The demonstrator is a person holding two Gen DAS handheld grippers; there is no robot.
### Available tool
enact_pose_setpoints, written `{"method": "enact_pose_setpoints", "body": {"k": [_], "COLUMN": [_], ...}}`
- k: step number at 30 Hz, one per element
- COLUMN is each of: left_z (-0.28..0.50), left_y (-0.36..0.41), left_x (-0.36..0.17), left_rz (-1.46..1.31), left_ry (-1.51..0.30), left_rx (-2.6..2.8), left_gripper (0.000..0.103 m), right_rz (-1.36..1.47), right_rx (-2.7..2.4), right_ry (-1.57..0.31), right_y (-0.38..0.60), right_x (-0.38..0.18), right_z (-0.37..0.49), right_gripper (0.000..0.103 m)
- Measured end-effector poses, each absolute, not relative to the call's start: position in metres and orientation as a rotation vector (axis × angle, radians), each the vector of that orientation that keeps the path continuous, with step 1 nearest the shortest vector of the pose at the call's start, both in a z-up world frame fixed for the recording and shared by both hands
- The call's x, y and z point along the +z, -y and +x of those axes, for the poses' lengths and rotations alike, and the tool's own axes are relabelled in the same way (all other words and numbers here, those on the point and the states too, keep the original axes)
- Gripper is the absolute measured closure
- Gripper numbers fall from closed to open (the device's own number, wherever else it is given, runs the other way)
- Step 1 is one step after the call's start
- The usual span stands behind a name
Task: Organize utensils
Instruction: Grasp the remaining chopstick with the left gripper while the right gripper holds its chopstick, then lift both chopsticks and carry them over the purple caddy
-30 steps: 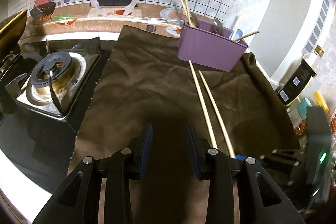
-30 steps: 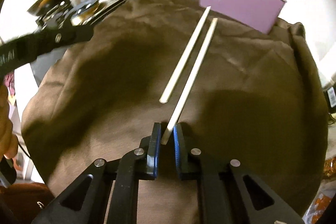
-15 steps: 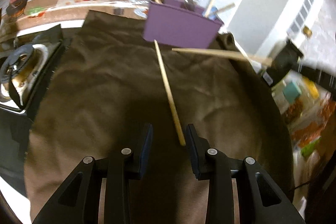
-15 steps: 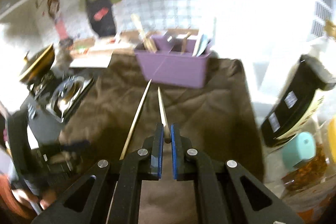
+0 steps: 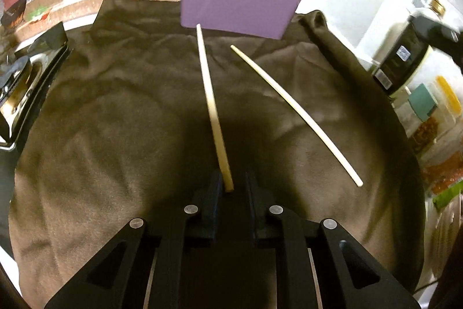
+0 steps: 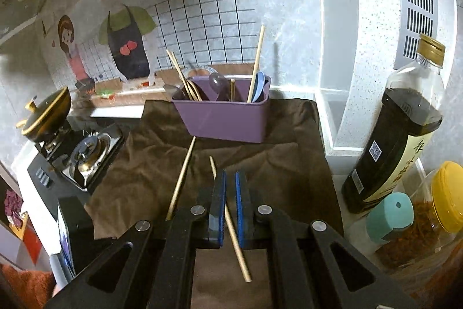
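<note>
While both grippers hover over the brown cloth (image 5: 115,112):
Left gripper (image 5: 231,187): jaws spread around near chopstick (image 5: 212,109) end.
Right gripper (image 6: 230,204): jaws slightly parted, second chopstick (image 6: 231,225) loose between.

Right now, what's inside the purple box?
In the purple box: chopsticks, spoons, a blue spoon. Its wall hides their bottoms, and anything lying low.

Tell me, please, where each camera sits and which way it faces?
Left wrist: sits on the left tongs, low over the brown cloth, facing the purple holder along one chopstick; only the tongs themselves show.
Right wrist: sits on the right tongs, higher up, facing the holder and wall, stove left, sauce bottle right; only its tongs show.
Shared: cloth, holder, that chopstick and the second chopstick.
</note>
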State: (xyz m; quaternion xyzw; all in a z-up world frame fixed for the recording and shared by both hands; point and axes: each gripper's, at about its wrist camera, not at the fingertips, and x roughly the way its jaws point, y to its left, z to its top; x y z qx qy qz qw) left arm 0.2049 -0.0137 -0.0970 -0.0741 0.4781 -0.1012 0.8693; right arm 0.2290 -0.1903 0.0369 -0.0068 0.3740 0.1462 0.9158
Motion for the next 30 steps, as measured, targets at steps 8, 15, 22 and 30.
{"method": "enact_pose_setpoints", "body": {"k": [8,15,22,30], "left_z": [0.208,0.203,0.184,0.175], "left_y": [0.011,-0.014,-0.026,-0.031], "left_x": [-0.099,-0.086,-0.060,-0.045], "left_rz": [-0.115,-0.156,-0.125,-0.117], "left_ry": [-0.978,-0.931,-0.840,-0.792], "left_rx": [-0.179,-0.148,-0.152,-0.150], "left_gripper": [0.095,0.096,0.096,0.096], "right_rz": [-0.080,-0.161,-0.213,-0.245], "right_rx": [0.380,0.378,0.347,0.312], "right_ry": [-0.971,-1.087,-1.081,-1.044], "right_y": [0.195,0.200,0.192,0.185], "right_x": [-0.011,-0.052,-0.087,-0.096], "right_z": [0.231,0.217,0.200,0.206], "right_gripper": [0.074,0.073,0.081,0.085]}}
